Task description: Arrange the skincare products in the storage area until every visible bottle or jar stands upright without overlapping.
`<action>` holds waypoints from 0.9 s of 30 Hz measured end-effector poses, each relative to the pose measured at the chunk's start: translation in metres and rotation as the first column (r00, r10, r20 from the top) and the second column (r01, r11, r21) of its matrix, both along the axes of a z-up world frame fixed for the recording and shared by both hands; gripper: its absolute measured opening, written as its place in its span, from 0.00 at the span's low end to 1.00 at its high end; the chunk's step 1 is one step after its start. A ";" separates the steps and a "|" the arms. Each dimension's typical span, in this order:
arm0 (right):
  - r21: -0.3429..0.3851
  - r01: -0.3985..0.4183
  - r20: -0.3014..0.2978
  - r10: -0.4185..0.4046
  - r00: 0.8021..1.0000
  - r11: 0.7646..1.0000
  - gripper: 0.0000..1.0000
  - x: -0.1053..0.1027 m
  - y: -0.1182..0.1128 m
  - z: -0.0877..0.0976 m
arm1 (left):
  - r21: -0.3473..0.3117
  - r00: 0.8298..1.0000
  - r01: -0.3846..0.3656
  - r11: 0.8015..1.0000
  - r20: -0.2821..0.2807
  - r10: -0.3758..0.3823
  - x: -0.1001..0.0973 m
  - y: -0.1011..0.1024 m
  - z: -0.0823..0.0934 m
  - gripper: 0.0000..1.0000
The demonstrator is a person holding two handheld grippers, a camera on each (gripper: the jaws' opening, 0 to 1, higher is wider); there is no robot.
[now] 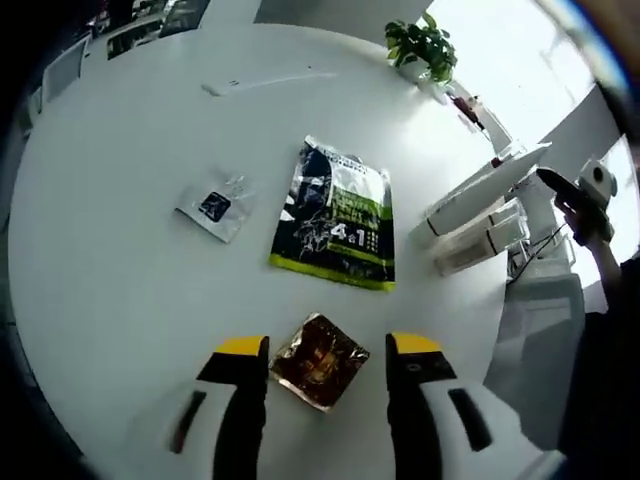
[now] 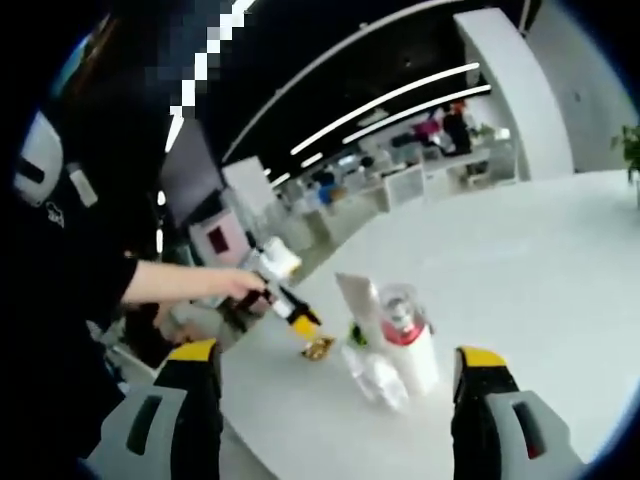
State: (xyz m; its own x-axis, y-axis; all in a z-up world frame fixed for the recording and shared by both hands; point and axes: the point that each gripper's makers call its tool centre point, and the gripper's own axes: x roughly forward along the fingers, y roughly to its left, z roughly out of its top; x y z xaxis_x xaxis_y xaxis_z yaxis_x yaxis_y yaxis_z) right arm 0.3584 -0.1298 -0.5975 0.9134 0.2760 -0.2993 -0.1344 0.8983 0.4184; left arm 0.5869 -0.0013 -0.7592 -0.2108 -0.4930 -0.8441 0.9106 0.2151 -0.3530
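Note:
My left gripper (image 1: 328, 347) hangs open over a white round table (image 1: 120, 300), its yellow-tipped jaws either side of a gold-brown foil sachet (image 1: 318, 360) lying flat. Beyond it lie a black-and-green pouch (image 1: 335, 215) and a small clear sachet with a dark label (image 1: 215, 205). A white bottle with a red collar and clear cap (image 1: 475, 190) stands at the right, with a clear container (image 1: 480, 240) beside it. My right gripper (image 2: 338, 358) is open in the air, facing that bottle (image 2: 408, 345) and the clear container (image 2: 372, 378). Past them, a hand holds the left gripper (image 2: 300, 322) over the foil sachet (image 2: 318, 348).
A potted plant (image 1: 422, 45) stands at the table's far edge. A long thin white item (image 1: 270, 80) lies near the far side. A person in dark clothes (image 2: 70, 270) stands at the left. Office desks and ceiling lights (image 2: 400, 100) fill the background.

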 end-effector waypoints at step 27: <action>0.016 0.046 -0.037 -0.046 0.998 0.999 0.99 -0.009 -0.022 -0.014 | -0.080 0.989 -0.003 0.997 0.149 0.015 0.029 -0.086 -0.016 0.49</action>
